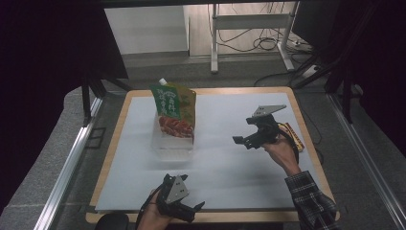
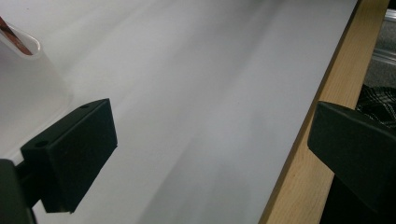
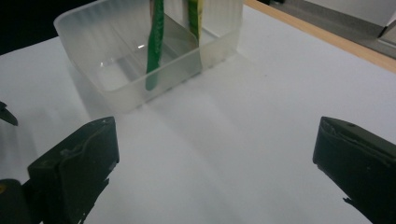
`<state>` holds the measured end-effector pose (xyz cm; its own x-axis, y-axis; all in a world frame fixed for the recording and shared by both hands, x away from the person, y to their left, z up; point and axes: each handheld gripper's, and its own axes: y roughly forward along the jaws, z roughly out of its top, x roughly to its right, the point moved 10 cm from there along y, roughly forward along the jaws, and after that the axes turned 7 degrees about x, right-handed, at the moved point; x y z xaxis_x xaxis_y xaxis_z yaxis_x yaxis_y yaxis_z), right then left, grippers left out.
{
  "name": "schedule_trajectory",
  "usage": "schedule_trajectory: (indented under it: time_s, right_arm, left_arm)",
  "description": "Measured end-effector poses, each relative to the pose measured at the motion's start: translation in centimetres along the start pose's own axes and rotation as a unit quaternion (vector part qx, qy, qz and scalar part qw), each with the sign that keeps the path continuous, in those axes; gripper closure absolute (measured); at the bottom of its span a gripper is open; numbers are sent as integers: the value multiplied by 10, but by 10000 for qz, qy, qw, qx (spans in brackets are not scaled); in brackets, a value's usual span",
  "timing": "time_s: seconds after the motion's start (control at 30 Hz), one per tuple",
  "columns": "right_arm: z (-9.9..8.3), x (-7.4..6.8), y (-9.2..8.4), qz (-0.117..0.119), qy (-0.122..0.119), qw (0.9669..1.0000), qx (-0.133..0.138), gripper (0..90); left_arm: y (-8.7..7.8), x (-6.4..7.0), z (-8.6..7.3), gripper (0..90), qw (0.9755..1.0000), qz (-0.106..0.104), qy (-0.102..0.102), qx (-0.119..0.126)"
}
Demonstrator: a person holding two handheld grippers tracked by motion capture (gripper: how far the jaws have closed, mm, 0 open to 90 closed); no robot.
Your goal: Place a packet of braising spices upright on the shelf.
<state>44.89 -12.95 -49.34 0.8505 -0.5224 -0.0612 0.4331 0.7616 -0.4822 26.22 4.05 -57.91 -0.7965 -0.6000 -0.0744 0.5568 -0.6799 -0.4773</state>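
A clear plastic tub [image 1: 165, 143] sits left of centre on the white mat [image 1: 225, 163], and a green and yellow pouch [image 1: 174, 111] stands upright in it. In the right gripper view the tub [image 3: 116, 88] and the pouch [image 3: 155, 42] lie ahead of my open right gripper [image 3: 215, 158]. That right gripper [image 1: 245, 130] hovers to the right of the tub, apart from it, holding nothing. Near the table's front edge, my left gripper [image 1: 186, 195] is open and empty. In its own view the left gripper [image 2: 210, 144] spans bare mat, with a corner of the tub [image 2: 23, 70] at the far left.
A yellow and red packet [image 1: 293, 135] lies on the mat behind the right hand. The wooden table edge [image 2: 317, 140] runs close beside my left gripper, with a plaid sleeve [image 2: 380, 105] past it. Metal rails [image 1: 72, 158] flank the table.
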Motion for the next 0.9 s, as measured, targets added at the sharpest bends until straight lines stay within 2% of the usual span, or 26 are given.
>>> schedule_trajectory:
  time_s: [0.13, 0.3, 0.5, 0.63, 0.9]
  right_arm:
    - [-10, 9, -3, -104, 75, 9999, -61, 3]
    - [-16, 17, -7, -168, 260, 9995, 0, 4]
    - [-24, 27, -13, -310, 346, 9989, -17, 6]
    - [-31, 39, -18, -640, 231, 9975, -185, 10]
    - [-48, 62, -26, -1039, 394, 9929, -424, 11]
  left_arm:
    - [0, 0, 0, 11, 10000, 2, 3, -4]
    - [0, 0, 0, 11, 10000, 6, -22, 14]
    - [0, 0, 0, 11, 10000, 7, -17, 16]
    - [0, 0, 0, 11, 10000, 1, -16, 7]
    - [0, 0, -1, 12, 10000, 3, -10, -16]
